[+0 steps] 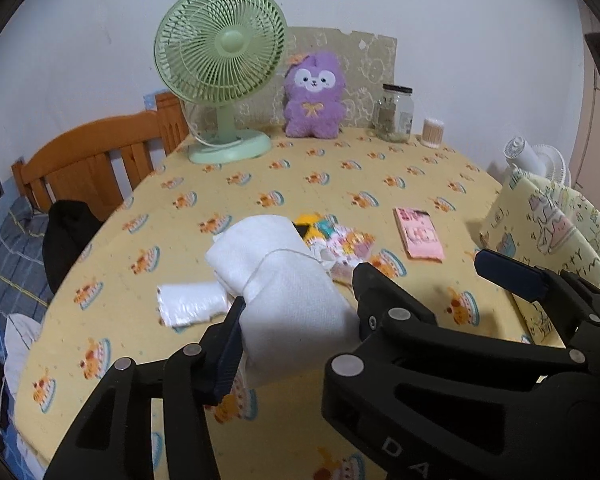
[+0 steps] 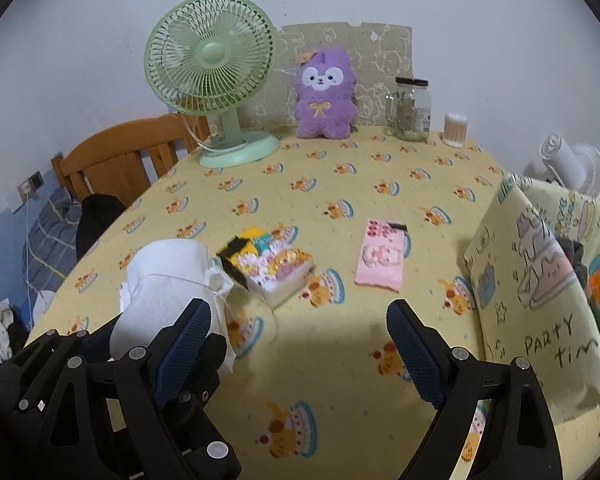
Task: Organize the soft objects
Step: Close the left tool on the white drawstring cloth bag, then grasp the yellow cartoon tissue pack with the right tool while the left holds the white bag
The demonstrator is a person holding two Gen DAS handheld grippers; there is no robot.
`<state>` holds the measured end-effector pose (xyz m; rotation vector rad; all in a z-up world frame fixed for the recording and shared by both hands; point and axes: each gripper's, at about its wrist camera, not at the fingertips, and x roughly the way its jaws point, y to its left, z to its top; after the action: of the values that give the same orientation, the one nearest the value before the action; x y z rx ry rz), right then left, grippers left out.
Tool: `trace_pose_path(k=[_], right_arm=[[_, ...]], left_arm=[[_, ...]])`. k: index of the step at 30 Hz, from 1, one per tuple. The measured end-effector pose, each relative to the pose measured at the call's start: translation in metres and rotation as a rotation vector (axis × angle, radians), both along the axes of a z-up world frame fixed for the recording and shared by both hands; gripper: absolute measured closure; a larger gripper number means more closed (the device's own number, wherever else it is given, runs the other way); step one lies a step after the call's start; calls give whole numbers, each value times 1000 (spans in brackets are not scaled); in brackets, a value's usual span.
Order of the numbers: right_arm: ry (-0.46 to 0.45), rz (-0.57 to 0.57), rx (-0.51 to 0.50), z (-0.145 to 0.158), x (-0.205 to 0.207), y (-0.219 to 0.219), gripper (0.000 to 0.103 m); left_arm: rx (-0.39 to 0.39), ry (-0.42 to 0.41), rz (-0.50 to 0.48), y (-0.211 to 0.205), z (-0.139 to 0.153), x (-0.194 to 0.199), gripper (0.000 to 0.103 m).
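Yellow cloth printed with little cakes covers the table (image 2: 340, 184) where I work, set against a pale wall. My left gripper (image 1: 300, 312) has its jaws pressed on both sides of a white cloth bundle (image 1: 284, 276) tied round with thin string; the bundle fills the gap between the fingers and rises toward twelve o'clock in the left wrist view. At nine o'clock from the bundle lies a small white plastic-wrapped pack (image 1: 192, 304), just beside it. My right gripper (image 2: 300, 344) stands with its blue pads wide apart and nothing between them, only bare cloth beneath.

In the right wrist view, the bundle sits at ten o'clock from that open gap, with the left gripper's black frame below it. At twelve o'clock lies a colourful patterned pack (image 2: 268, 268), touching or nearly touching the bundle's knotted end. At one o'clock lies a pink flat packet (image 2: 382, 258), apart from the others. At three o'clock stands a pale printed fabric bin (image 2: 540, 280) lettered "PARTY".

Farther off, along the wall, stand a green desk fan (image 2: 212, 76), a purple plush toy (image 2: 326, 96), a glass jar (image 2: 414, 108) and a tub of cotton swabs (image 2: 455, 130). A wooden headboard (image 2: 120, 152) shows beyond the table at ten o'clock.
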<state>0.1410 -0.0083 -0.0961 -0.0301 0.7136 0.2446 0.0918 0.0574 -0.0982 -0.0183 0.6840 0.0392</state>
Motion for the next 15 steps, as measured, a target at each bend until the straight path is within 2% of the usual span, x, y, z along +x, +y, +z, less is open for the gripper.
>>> trace_pose_path(k=[7,15], right_arm=[[-4,0,1,0,17,9,11],[32,12,7,-8,41,20,11]], left_arm=[[17,4,2,10,0,18,46],[14,34,18,21,-5,38,46]])
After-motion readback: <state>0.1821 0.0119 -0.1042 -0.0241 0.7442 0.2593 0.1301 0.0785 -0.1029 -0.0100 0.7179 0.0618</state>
